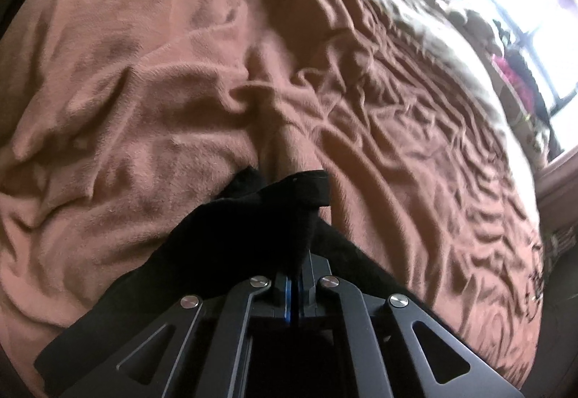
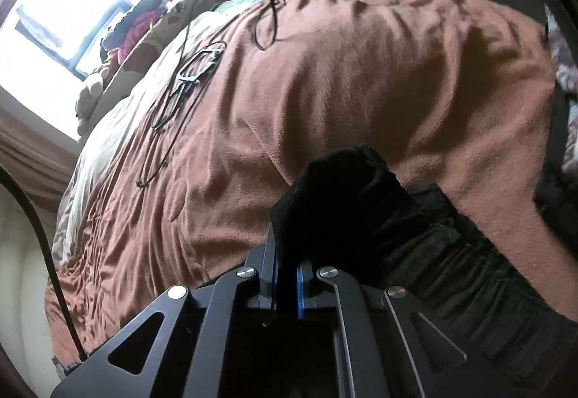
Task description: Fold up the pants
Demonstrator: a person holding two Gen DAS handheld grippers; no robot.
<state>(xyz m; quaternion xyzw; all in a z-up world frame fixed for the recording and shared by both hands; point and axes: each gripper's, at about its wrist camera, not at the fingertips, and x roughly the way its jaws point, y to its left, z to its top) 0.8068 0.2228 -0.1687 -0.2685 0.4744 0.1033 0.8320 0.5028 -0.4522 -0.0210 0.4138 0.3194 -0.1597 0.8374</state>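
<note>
Black pants (image 1: pixel 231 239) bunched on the brown blanket (image 1: pixel 144 73), near its close edge. Left gripper (image 1: pixel 294 275) clamped on a hem corner, right gripper (image 2: pixel 287 271) pinched on the gathered waistband (image 2: pixel 451 264), probably to lift and spread the cloth for a fold. Coiled cable (image 2: pixel 188 73) farther up the blanket. No containers visible.

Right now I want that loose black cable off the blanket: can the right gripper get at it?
Probably not yet: the right gripper is shut on the black pants, though open blanket lies toward the cable.
</note>
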